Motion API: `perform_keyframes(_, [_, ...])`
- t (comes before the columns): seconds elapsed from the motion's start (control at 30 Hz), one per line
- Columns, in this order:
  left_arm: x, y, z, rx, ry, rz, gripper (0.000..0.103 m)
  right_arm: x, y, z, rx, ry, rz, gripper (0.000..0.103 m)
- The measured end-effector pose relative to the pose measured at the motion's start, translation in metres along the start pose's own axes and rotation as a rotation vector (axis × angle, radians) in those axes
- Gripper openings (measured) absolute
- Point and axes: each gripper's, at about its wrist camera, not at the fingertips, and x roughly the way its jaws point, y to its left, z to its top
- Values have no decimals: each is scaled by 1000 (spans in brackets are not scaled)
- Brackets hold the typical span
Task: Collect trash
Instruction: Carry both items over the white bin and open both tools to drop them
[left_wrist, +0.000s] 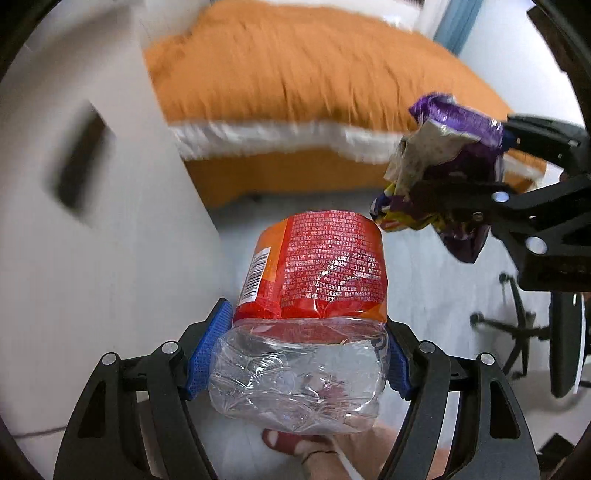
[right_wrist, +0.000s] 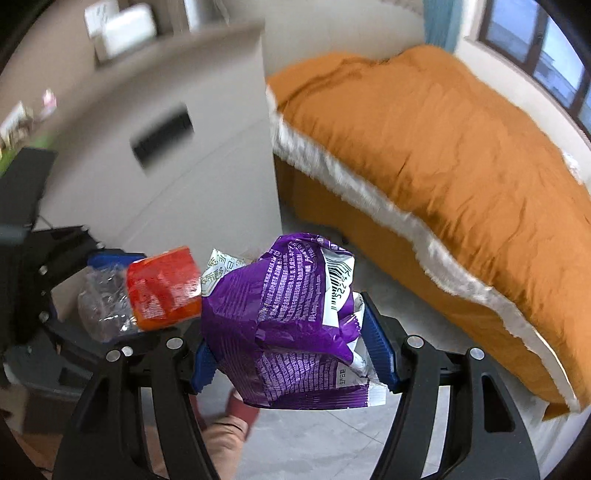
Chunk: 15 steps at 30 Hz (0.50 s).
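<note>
My left gripper (left_wrist: 299, 354) is shut on a crushed clear plastic bottle (left_wrist: 306, 325) with a red-orange label, its blue pads (left_wrist: 207, 350) pressing both sides. The same bottle (right_wrist: 147, 291) and left gripper (right_wrist: 96, 295) show at the left of the right wrist view. My right gripper (right_wrist: 295, 350) is shut on a crumpled purple snack bag (right_wrist: 291, 325), held between its blue pads (right_wrist: 376, 343). In the left wrist view that purple bag (left_wrist: 443, 162) hangs at the upper right in the right gripper (left_wrist: 476, 170). Both grippers point steeply down over the floor.
A bed with an orange cover (right_wrist: 443, 155) fills the right side. A white cabinet (right_wrist: 166, 147) with a dark recessed handle stands to the left. A person's foot in a red slipper (left_wrist: 291, 441) is on the pale floor below. An office chair base (left_wrist: 517, 325) stands at right.
</note>
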Motion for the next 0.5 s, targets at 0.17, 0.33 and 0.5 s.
perform_keyframes(0.17, [96,6,-14,53,65,-12,72,87,-2,-31,-134,73,41,67])
perform_keyframes(0.33, [177,9,-22,104,94,-40,70,178,2,-68,-316,134,47,67])
perform_keyframes(0.5, [224,7,-29,182,87,-36,99,230,1,-97,-409,168,69,97])
